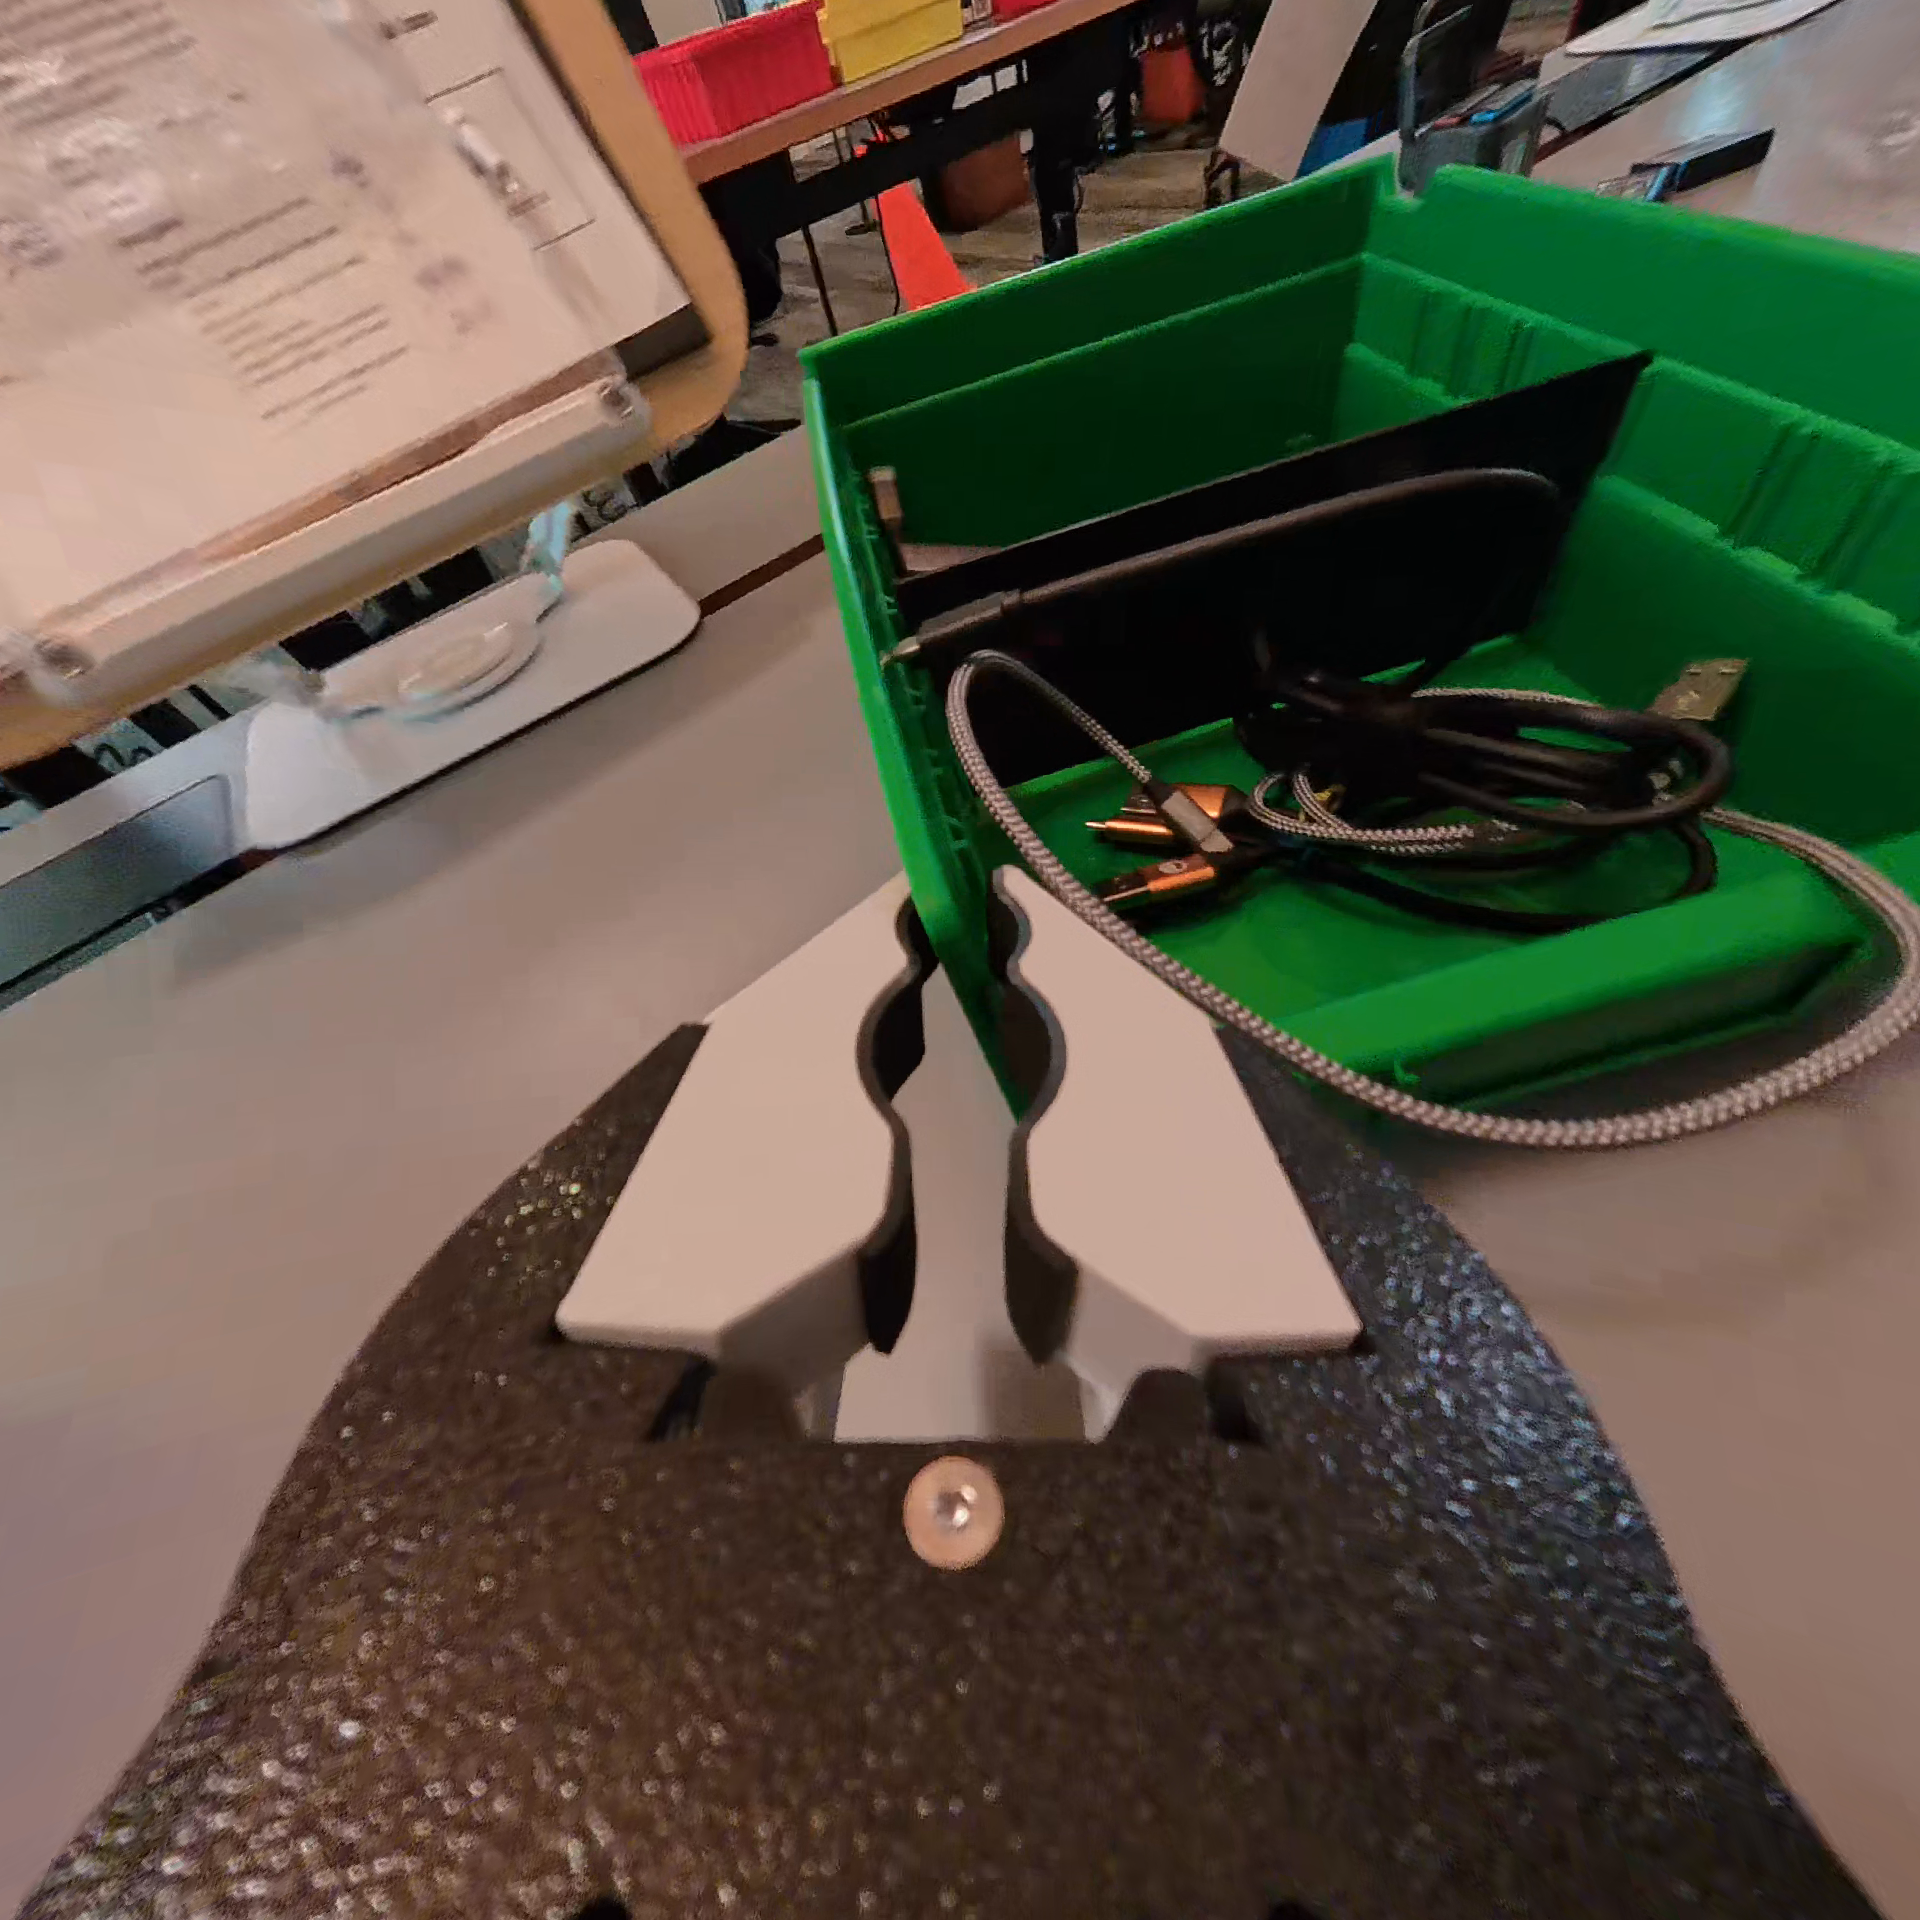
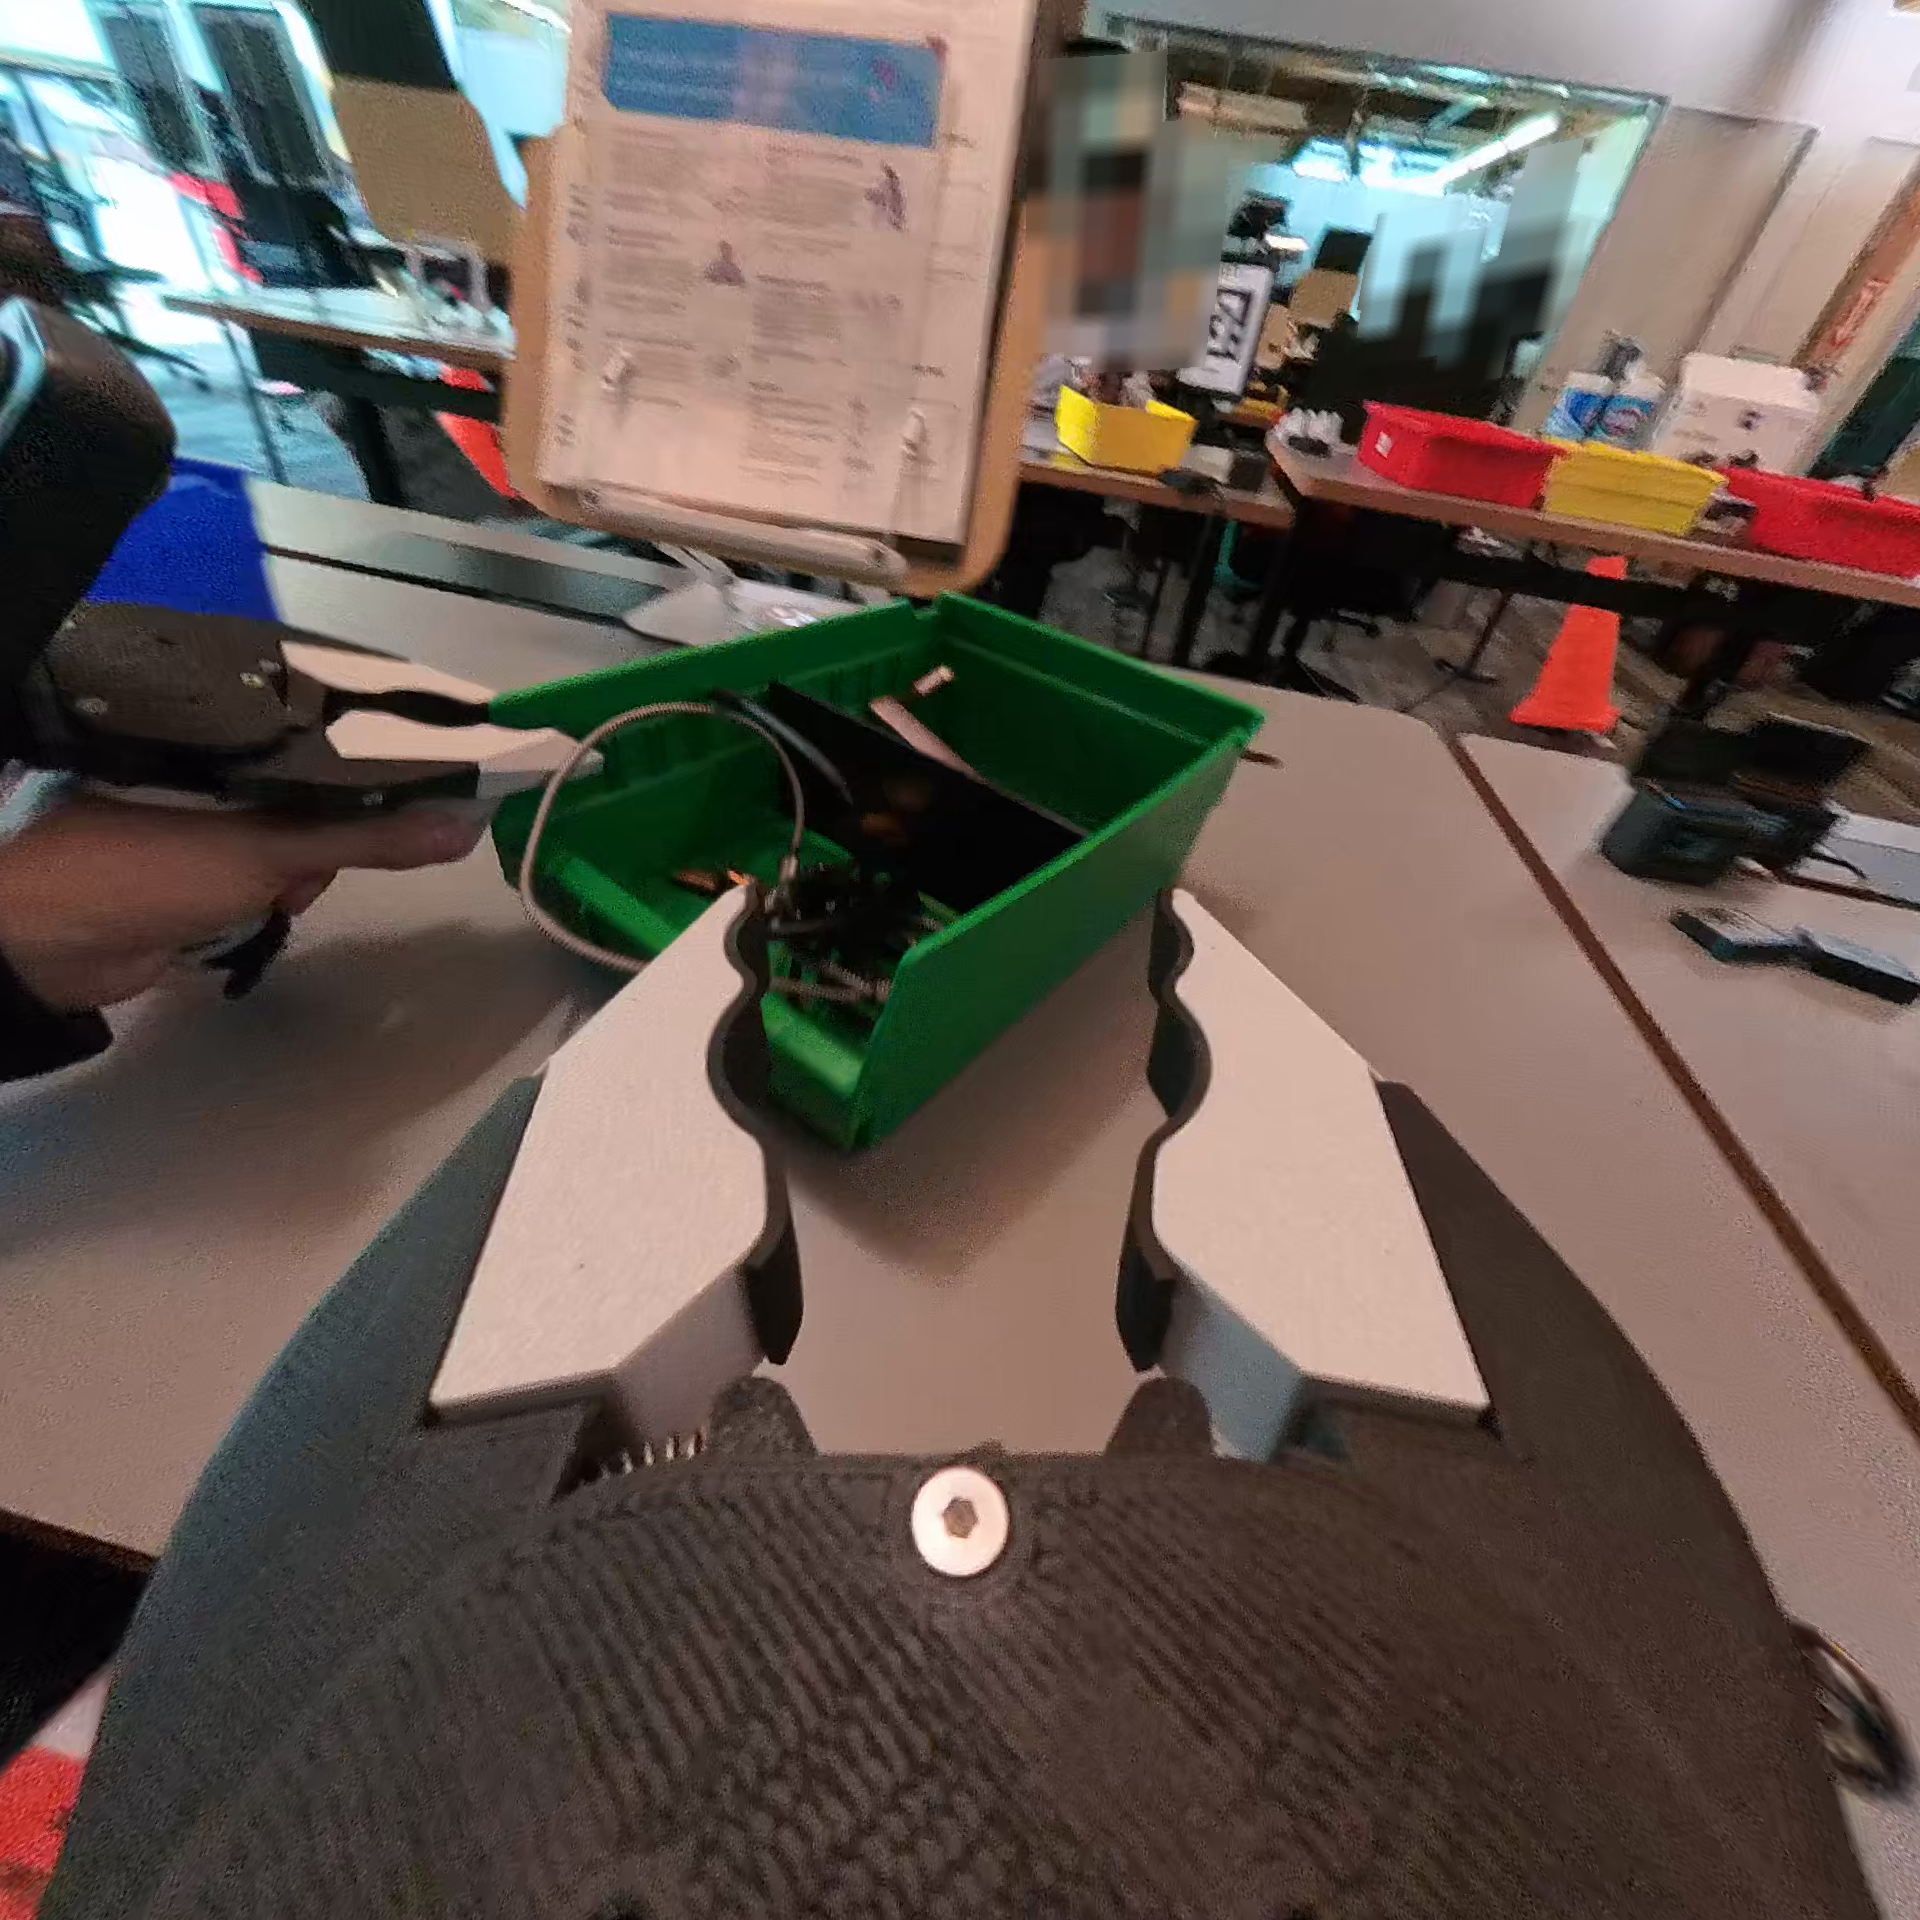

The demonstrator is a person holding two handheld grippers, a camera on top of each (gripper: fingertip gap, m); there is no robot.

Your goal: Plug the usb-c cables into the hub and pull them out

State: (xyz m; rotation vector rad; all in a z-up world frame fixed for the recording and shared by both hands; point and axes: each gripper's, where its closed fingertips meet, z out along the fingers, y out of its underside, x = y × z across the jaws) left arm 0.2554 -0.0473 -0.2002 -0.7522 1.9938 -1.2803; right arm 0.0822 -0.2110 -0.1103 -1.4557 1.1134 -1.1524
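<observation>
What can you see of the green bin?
The green bin is open-topped plastic with ribbed, slotted inner walls, sitting flat on the grey table. A black divider stands across it. Tangled cables lie in the near compartment; a braided cable loops over its low front lip. The left gripper clamps one side wall.

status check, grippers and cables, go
Left gripper shut on green bin wall. Right gripper open, empty, short of bin. Cables piled in bin, braided cable looping over the edge. No hub seen.

No legible writing anywhere.
</observation>
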